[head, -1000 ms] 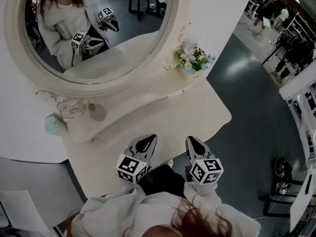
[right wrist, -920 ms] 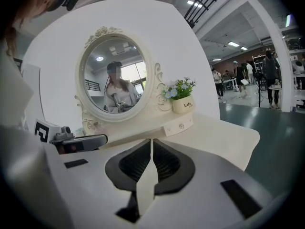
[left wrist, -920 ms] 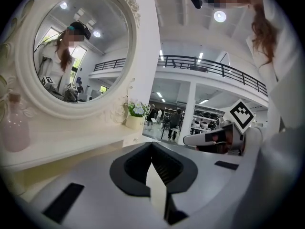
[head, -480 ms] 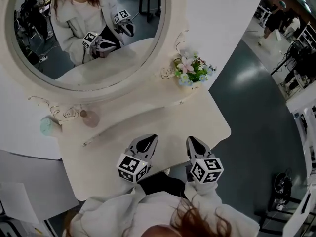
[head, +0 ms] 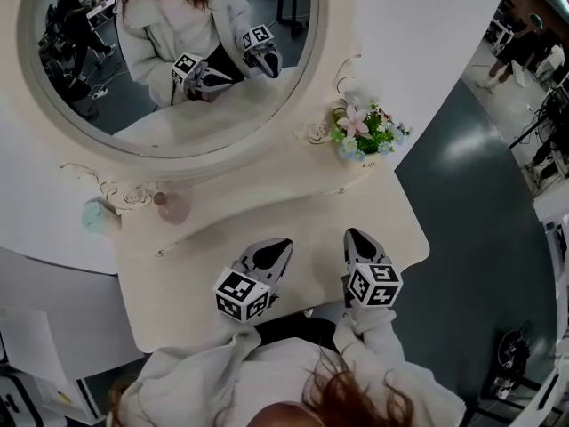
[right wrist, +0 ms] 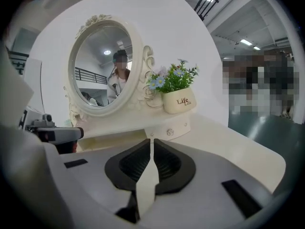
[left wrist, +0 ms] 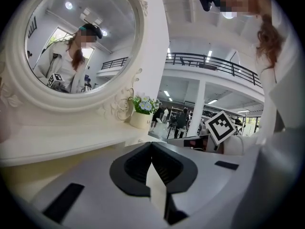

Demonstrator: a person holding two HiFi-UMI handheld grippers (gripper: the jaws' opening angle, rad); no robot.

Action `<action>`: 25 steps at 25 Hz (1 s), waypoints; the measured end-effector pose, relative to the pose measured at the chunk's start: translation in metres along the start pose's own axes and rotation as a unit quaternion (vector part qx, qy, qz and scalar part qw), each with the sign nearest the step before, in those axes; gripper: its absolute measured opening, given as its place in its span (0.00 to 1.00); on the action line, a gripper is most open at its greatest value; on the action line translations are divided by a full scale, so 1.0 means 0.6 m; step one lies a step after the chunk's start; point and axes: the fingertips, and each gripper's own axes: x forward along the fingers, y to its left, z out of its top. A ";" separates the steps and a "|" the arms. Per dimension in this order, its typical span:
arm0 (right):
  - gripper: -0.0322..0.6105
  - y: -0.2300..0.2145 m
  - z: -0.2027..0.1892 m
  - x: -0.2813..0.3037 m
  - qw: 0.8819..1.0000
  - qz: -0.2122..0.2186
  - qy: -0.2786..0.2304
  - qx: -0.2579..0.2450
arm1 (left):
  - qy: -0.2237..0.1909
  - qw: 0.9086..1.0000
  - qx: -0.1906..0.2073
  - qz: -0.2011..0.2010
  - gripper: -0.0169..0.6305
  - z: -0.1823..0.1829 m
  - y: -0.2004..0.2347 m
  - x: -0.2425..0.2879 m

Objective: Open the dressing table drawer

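We hold the left hand-held gripper [head: 281, 247] and the right hand-held gripper [head: 355, 237] side by side over the worktop's [head: 400, 229] near edge. Both point toward the back edge with jaws together and empty. The drawer [right wrist: 169, 130] sits closed at the back right, beneath the flower pot [right wrist: 180, 100]. Sleeves [head: 204, 363] hide our hands.

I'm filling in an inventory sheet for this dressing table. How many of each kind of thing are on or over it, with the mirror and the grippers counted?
Oval mirror: 1
Flower pot: 1
Pinkish bottle: 1
Mint-green item: 1
Grippers: 2, the left gripper and the right gripper
Total: 6
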 end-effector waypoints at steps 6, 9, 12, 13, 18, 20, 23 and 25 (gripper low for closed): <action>0.12 -0.043 0.019 0.069 1.000 -0.008 0.006 -0.003 | 0.017 1.000 -0.011 -0.010 0.05 -0.016 0.002 0.017; 0.22 -0.051 0.028 0.104 1.000 0.003 0.014 0.002 | 0.018 1.000 -0.023 -0.006 0.05 -0.018 0.015 0.022; 0.35 -0.055 0.021 0.137 0.999 0.014 0.037 -0.022 | 0.011 0.999 -0.042 0.001 0.05 -0.017 0.026 0.023; 0.35 -0.058 0.018 0.147 0.998 0.013 0.044 -0.034 | 0.009 0.999 -0.047 0.005 0.05 -0.017 0.029 0.024; 0.35 -0.073 0.006 0.187 0.994 0.004 0.074 -0.081 | 0.004 0.998 -0.060 0.021 0.05 -0.016 0.048 0.026; 0.35 -0.080 0.003 0.200 0.993 -0.001 0.082 -0.090 | 0.001 0.998 -0.065 0.025 0.05 -0.015 0.053 0.027; 0.35 -0.087 0.003 0.219 0.991 -0.007 0.088 -0.102 | -0.001 0.997 -0.068 0.029 0.05 -0.015 0.058 0.028; 0.35 -0.087 0.000 0.228 0.989 -0.008 0.096 -0.109 | 0.000 0.997 -0.070 0.032 0.05 -0.016 0.060 0.027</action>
